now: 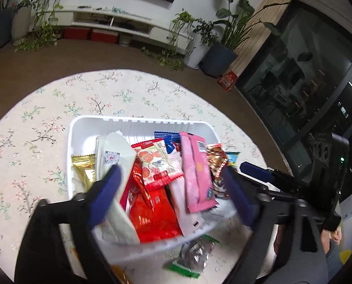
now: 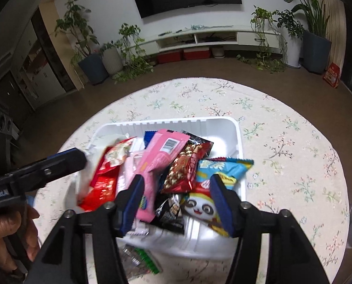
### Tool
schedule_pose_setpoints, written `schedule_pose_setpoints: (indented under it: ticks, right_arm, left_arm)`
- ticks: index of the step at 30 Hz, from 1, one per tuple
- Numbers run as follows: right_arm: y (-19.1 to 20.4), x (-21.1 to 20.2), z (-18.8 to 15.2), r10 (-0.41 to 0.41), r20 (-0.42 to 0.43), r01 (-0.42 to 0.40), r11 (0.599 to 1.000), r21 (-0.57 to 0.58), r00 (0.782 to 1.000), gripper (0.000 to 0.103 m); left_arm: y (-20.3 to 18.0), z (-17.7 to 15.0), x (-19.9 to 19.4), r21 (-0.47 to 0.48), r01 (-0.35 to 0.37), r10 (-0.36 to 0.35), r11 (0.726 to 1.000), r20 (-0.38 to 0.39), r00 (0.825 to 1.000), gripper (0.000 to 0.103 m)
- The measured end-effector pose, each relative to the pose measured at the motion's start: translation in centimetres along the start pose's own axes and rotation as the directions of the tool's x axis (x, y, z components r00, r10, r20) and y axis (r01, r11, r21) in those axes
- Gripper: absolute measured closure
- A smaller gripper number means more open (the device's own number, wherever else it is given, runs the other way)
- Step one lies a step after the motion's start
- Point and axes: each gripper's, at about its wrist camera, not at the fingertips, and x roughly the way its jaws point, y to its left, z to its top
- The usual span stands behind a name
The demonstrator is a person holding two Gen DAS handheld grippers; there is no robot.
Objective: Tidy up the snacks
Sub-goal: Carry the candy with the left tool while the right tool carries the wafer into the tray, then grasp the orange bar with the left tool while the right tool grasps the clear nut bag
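Both grippers, left [image 1: 171, 189] and right [image 2: 176, 198], hang open and empty-jawed over a white tray [image 2: 237, 142] heaped with snack packets, a pink packet [image 2: 157, 163] at twelve o'clock of the right one.

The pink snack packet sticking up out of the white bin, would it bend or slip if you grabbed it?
The pink snack packet is a thin, glossy wrapper, so it would probably flex and feel slippery. It looks light for its length. It only leans on other packets in the white bin, so a nudge would likely tip it over.
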Motion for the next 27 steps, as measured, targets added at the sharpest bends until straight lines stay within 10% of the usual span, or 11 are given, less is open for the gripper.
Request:
schedule_pose_setpoints:
  ticks: [9, 17, 27]
  right_arm:
    - [-0.4, -4.9, -4.4, 0.199, 0.054, -0.205, 0.968, 0.147, 0.978, 0.018]
    - [2.8, -4.7, -8.4, 0.120, 0.013, -0.121, 0.988, 0.094, 0.993, 0.018]
    - [2.4, -3.2, -10.5, 0.035, -0.046, -0.033, 0.999, 0.039, 0.998, 0.019]
  left_arm:
    - [0.2, -5.4, -8.4, 0.068, -0.171, 0.163, 0.983, 0.101, 0.981, 0.000]
    - [2.1, -12.3, -6.6, -0.003, -0.309, 0.308, 0.951, -0.086, 0.947, 0.000]
    - [1.6, -12.4, -1.8, 0.094, -0.467, 0.477, 0.879, -0.154, 0.865, 0.001]
